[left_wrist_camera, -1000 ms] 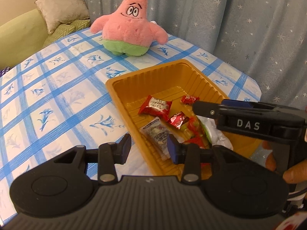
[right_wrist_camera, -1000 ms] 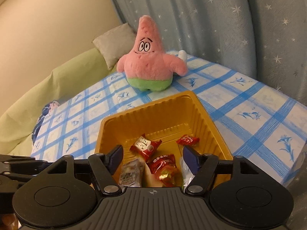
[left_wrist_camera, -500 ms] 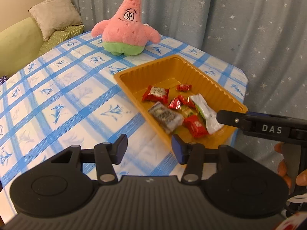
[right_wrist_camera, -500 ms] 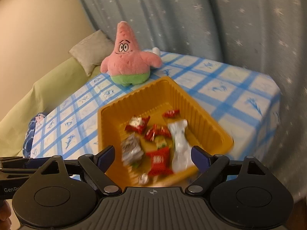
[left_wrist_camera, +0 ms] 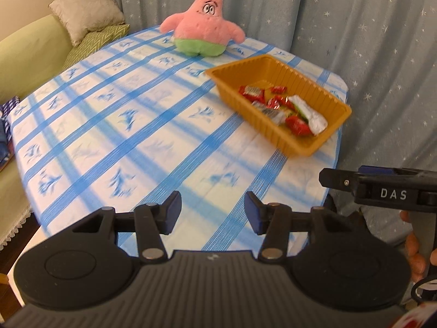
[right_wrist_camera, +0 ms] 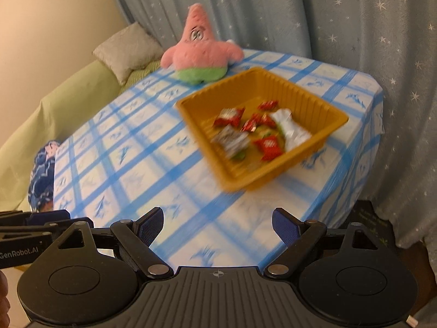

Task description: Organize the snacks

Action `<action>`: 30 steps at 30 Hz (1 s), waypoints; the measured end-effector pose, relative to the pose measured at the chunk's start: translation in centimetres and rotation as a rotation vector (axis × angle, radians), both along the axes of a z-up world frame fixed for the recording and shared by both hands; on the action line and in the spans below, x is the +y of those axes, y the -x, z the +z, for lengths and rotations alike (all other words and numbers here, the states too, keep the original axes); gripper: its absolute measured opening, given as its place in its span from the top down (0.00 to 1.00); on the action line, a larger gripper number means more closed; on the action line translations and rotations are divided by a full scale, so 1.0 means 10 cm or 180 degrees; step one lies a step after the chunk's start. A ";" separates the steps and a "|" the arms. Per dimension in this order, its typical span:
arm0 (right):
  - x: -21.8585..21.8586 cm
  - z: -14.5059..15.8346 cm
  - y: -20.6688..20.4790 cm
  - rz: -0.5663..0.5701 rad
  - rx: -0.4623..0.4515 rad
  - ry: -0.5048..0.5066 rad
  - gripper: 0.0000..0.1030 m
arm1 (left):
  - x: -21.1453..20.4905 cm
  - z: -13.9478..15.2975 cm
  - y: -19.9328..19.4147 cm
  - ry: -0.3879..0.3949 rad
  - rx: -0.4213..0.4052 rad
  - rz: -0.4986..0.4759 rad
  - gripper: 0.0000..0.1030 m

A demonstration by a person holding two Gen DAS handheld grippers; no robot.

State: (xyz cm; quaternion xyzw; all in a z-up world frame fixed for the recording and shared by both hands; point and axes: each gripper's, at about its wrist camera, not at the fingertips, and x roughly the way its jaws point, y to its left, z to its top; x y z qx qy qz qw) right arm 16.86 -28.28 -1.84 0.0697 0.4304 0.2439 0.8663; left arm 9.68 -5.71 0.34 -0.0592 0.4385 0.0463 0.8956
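All wrapped snacks [left_wrist_camera: 284, 109] are seen gathered inside the orange tray [left_wrist_camera: 275, 67], set beside the plush star [left_wrist_camera: 203, 22]; none is left on the surface [left_wrist_camera: 136, 136]. Both grippers, left gripper [left_wrist_camera: 212, 213] and right gripper [right_wrist_camera: 218, 228], are spread and empty, so the task is judged essentially complete.

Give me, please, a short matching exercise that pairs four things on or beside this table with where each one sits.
Things:
1. orange tray
2. pink star plush
3. beige cushion
4. white wrapper

Places:
A. on the green sofa beside the table
B. at the far end of the tablecloth, near the curtain
C. inside the tray, among red wrappers
D. on the tablecloth close to the table's right edge, as the left wrist view shows it

Pairs: 1-D, 2-B, 3-A, 4-C
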 end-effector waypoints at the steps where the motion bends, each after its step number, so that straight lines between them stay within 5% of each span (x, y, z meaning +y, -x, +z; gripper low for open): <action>1: 0.04 0.00 0.08 -0.0003 0.0008 0.0009 0.16 | 0.04 0.00 0.07 0.0003 0.0005 -0.0006 0.53; 15: 0.59 0.01 0.92 0.0098 0.0044 0.0131 0.16 | 0.44 -0.04 0.83 -0.0012 0.0030 -0.0045 0.52; 30: 0.83 0.03 1.18 0.0232 -0.0004 0.0216 0.16 | 0.56 0.00 1.05 0.0020 -0.0018 -0.0031 0.51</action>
